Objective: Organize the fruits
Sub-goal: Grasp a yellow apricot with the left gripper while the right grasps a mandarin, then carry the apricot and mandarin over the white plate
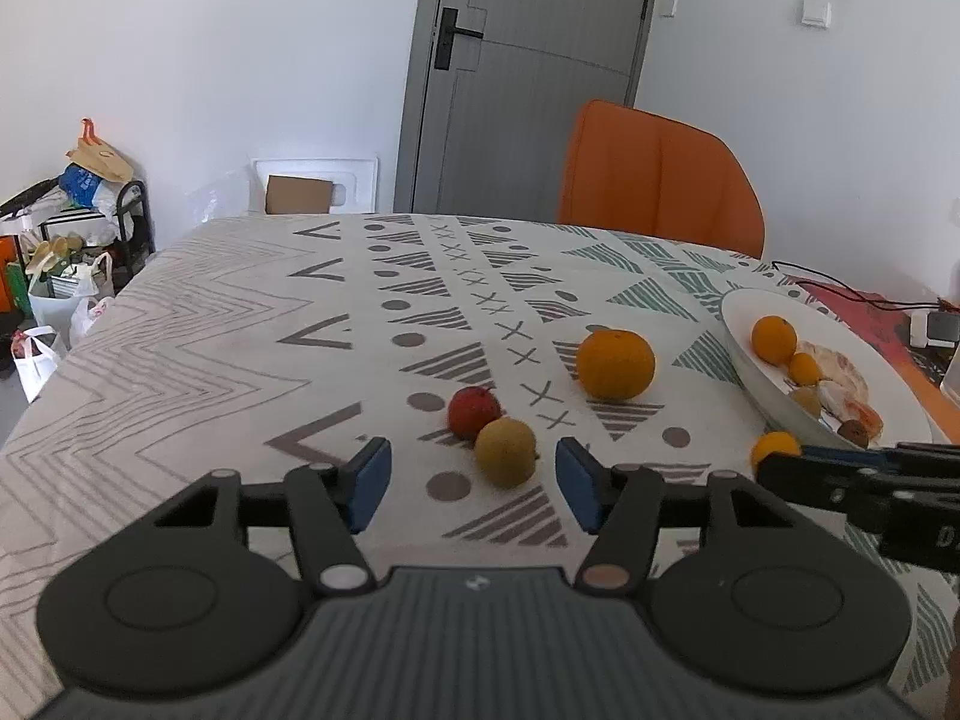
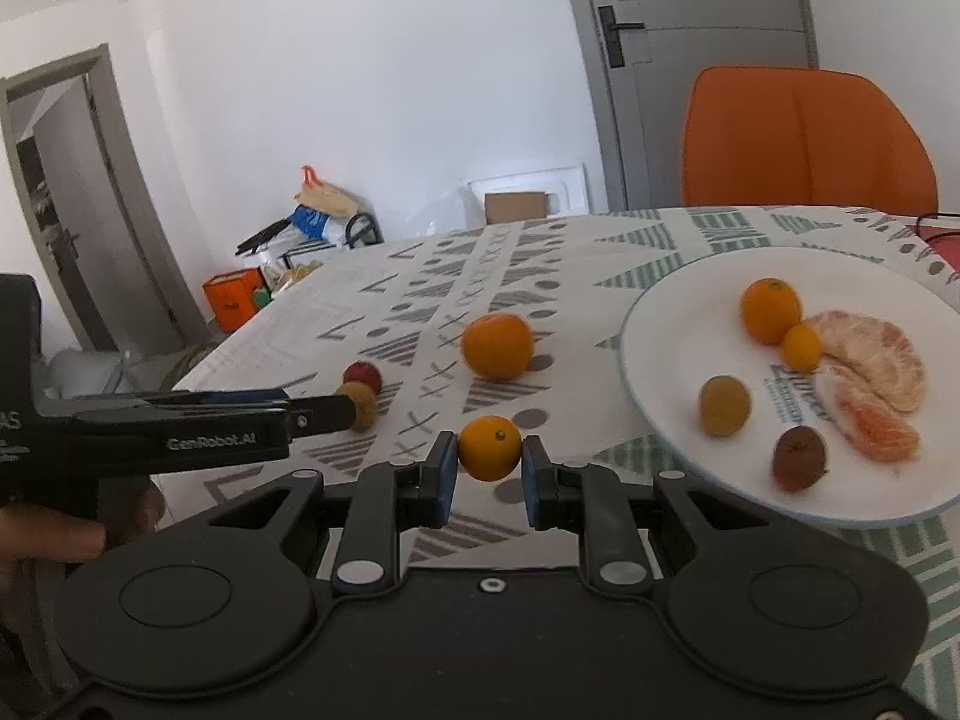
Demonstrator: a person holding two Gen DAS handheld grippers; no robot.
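Holding two oranges (image 2: 771, 310), peeled segments (image 2: 870, 384) and two small fruits, perhaps longans, the white plate (image 2: 660, 360) fills the frame's right. The right gripper (image 2: 489, 468) clamps a small orange (image 2: 490, 447); the left gripper (image 1: 474, 480) gapes around a yellow fruit (image 1: 506, 451), untouched.

— What sort of place is this?

— A home, a lived-in dining corner. A table under a white cloth printed with grey and green geometric shapes (image 1: 252, 324) stands by an orange padded chair (image 1: 654, 180).

— Anything else domestic?

— A grey panelled door with a black lever handle (image 1: 528, 72), plain white walls with a white wall switch (image 1: 815, 13), and a black rack heaped with shopping bags (image 1: 78, 210) in the corner. A white round plate (image 2: 672, 348) holds fruit.
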